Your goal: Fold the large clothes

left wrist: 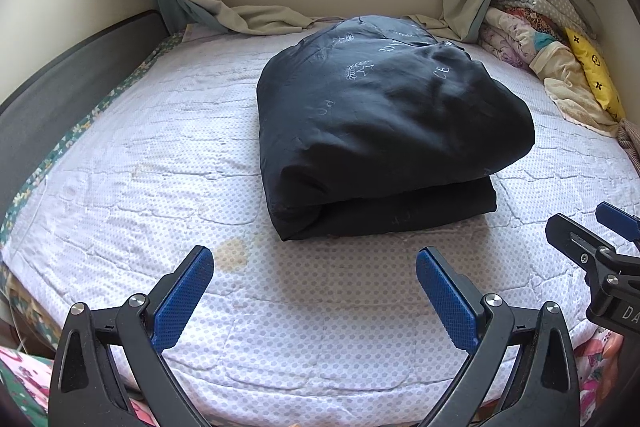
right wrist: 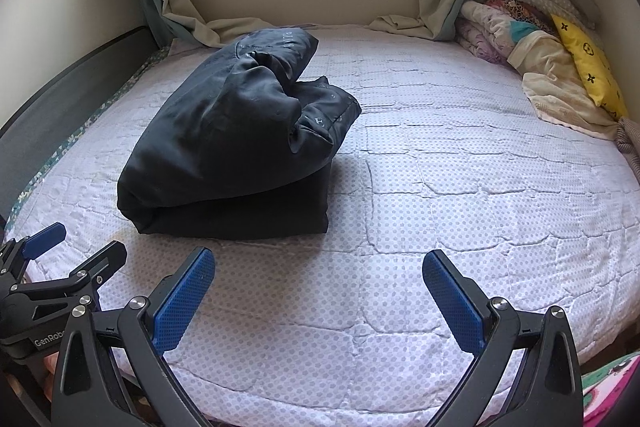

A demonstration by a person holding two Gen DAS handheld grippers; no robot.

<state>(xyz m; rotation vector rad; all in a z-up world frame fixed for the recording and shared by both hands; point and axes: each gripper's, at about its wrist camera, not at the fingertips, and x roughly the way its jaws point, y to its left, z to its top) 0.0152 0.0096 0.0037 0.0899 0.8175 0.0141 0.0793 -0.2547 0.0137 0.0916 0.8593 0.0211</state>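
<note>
Folded black garment (left wrist: 384,123) mid-bed (left wrist: 160,155), both grippers spread, apart from it.

garment: dark navy jacket (left wrist: 384,115) with faint pale star and letter prints
state: folded into a thick, puffy bundle, layers stacked
place: lying on the quilted mattress (left wrist: 160,147), toward its window end

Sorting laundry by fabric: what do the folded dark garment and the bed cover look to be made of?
Dark garment: likely a smooth, padded synthetic like nylon or polyester; it has a faint sheen, puffy folds and pale printed motifs. Bed cover: looks like matte quilted cotton or a blend, with stitched panels and a small dot print.
</note>
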